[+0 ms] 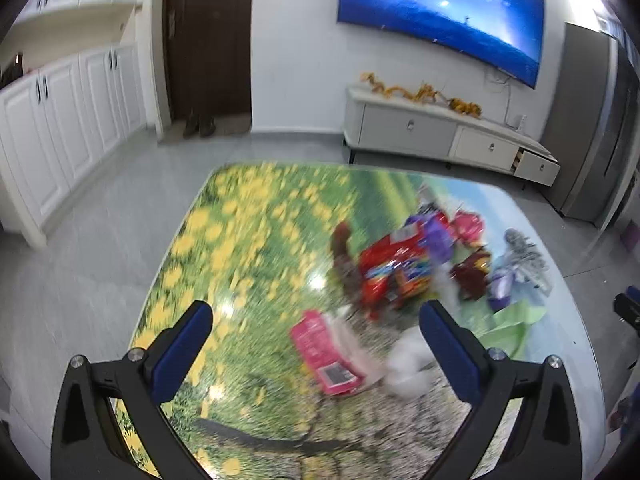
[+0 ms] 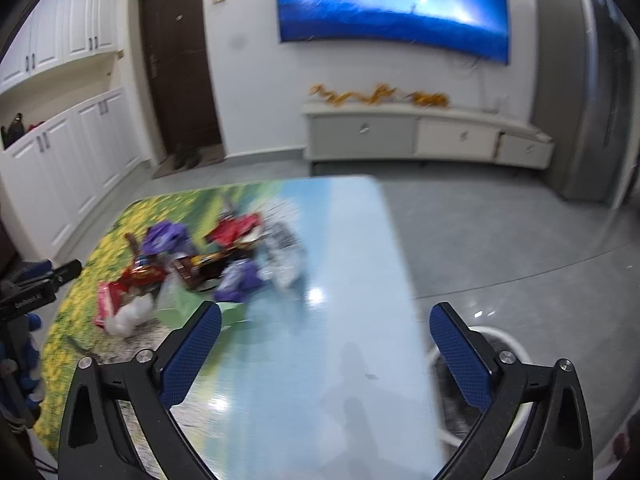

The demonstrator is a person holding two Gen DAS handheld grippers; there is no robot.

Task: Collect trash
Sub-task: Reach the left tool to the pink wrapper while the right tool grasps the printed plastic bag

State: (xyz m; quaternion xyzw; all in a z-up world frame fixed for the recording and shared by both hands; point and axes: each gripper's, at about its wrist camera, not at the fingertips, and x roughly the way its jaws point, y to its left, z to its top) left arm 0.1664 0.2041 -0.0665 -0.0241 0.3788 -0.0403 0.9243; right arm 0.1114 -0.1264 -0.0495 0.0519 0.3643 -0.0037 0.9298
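Note:
A pile of trash lies on the table [image 1: 224,240] with the printed meadow top. In the left wrist view I see a red snack bag [image 1: 394,264], a purple wrapper [image 1: 434,232], a pink box [image 1: 324,350], a crumpled white tissue [image 1: 408,364] and a green paper [image 1: 508,326]. My left gripper [image 1: 316,312] hangs open over the table, the pink box and tissue just beyond its fingers. In the right wrist view the trash pile [image 2: 208,256] lies ahead to the left. My right gripper [image 2: 326,312] is open and empty above the bare blue end of the table [image 2: 352,240].
A round white-rimmed bin [image 2: 500,334] stands on the floor by the table's right edge, behind the right finger. A TV cabinet [image 2: 420,136], a dark door [image 2: 176,60] and white cupboards [image 1: 60,128] line the walls. Grey tiled floor surrounds the table.

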